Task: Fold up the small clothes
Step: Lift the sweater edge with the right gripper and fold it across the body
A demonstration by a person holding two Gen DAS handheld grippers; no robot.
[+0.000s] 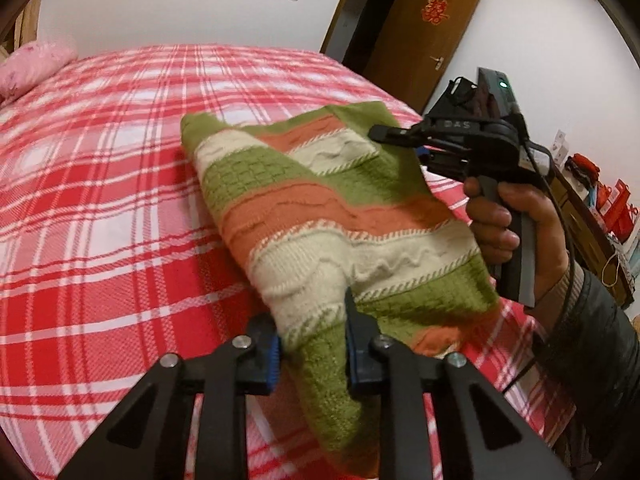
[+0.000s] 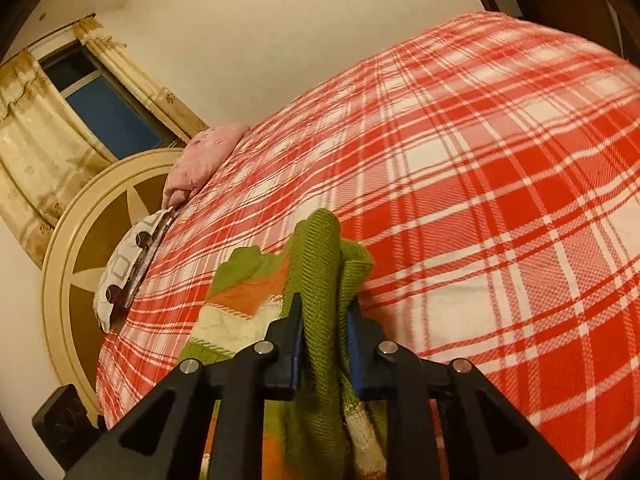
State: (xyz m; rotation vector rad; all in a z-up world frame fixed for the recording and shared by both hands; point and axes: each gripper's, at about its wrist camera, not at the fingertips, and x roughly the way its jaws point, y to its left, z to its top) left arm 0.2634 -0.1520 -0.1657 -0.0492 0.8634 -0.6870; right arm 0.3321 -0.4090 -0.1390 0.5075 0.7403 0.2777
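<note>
while the pink pillow lies at the far left corner of the bed, the red and white plaid cover spreads wide and bare to its right. the left gripper sits low in the middle of the left wrist view, its jaws clamped on a green edge of the striped knit sweater. the sweater, banded in green, orange and cream, hangs raised above the bed between the two grippers, its far end drooping toward the cover. further right the right gripper pinches the opposite green edge, held by a hand in a dark sleeve; behind it stands a brown door with a red emblem. in the right wrist view a curtained window and a round headboard fill the left, a patterned pillow leans against it, and the jaws of the right gripper are closed on bunched green knit.
</note>
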